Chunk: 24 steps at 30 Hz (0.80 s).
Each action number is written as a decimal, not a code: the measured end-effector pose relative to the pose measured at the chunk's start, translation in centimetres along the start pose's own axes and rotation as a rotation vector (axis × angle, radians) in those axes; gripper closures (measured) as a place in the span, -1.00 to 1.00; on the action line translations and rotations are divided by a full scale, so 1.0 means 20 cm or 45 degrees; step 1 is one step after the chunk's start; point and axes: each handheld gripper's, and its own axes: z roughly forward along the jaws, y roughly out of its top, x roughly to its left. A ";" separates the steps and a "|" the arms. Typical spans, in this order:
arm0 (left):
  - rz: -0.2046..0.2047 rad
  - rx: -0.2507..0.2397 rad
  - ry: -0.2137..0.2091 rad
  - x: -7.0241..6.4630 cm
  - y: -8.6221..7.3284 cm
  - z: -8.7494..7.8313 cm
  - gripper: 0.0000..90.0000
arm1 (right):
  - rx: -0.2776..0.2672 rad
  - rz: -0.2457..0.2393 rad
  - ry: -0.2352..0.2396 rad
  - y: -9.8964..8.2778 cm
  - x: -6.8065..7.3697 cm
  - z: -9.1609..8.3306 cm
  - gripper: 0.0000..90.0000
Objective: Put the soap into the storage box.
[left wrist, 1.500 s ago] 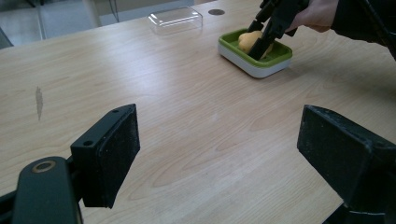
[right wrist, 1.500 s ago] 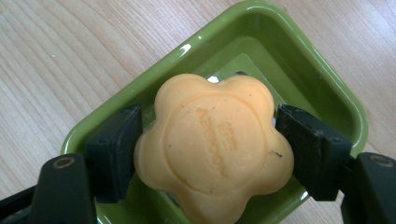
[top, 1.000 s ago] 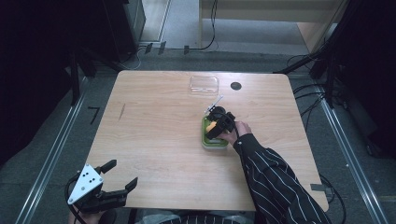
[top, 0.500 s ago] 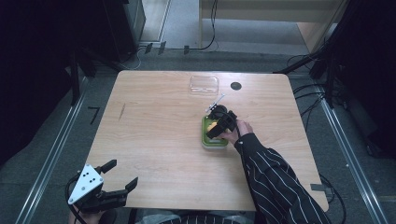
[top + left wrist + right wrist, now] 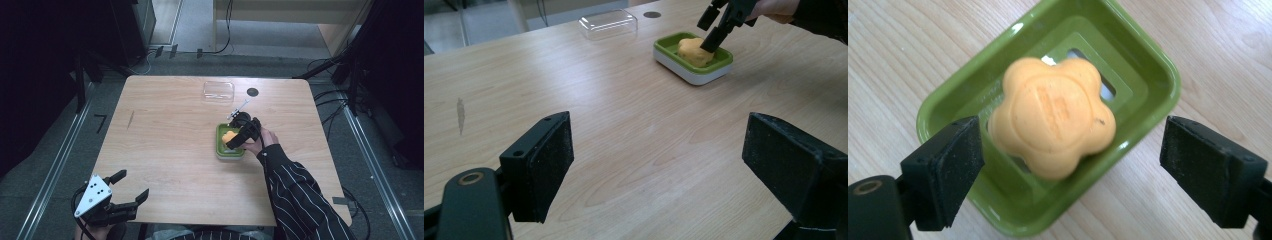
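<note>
On the table [image 5: 165,150], the right tool [image 5: 236,141] partly hides orange soap [image 5: 229,136].

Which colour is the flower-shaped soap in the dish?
Orange soap; the right gripper view shows it best.

One orange flower-shaped soap bar [image 5: 1052,114], one green rectangular plastic soap dish [image 5: 1148,65], one clear plastic lid [image 5: 218,90], two black two-jaw grippers, one wooden table [image 5: 165,150].

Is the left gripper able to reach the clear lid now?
Probably yes: the left gripper waits open at the near table edge, and bare wood lies between it and the clear lid; the stretch is long.
</note>
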 end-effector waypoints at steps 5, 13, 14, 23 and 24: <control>0.007 -0.001 -0.006 0.00 0.01 0.01 -0.70 | 0.009 0.014 -0.013 -0.04 -0.01 -0.03 -0.83; 0.012 0.001 -0.017 0.00 0.01 0.02 -0.70 | 0.028 0.033 -0.037 -0.11 -0.04 -0.09 -0.88; 0.013 0.001 -0.018 0.00 0.01 0.02 -0.70 | 0.032 0.034 -0.043 -0.12 -0.04 -0.09 -0.89; 0.017 0.000 -0.029 0.00 0.02 0.04 -0.70 | 0.051 0.050 -0.052 -0.20 -0.05 -0.13 -0.89; 0.018 -0.001 -0.031 0.00 0.02 0.04 -0.70 | 0.058 0.057 -0.053 -0.21 -0.05 -0.14 -0.89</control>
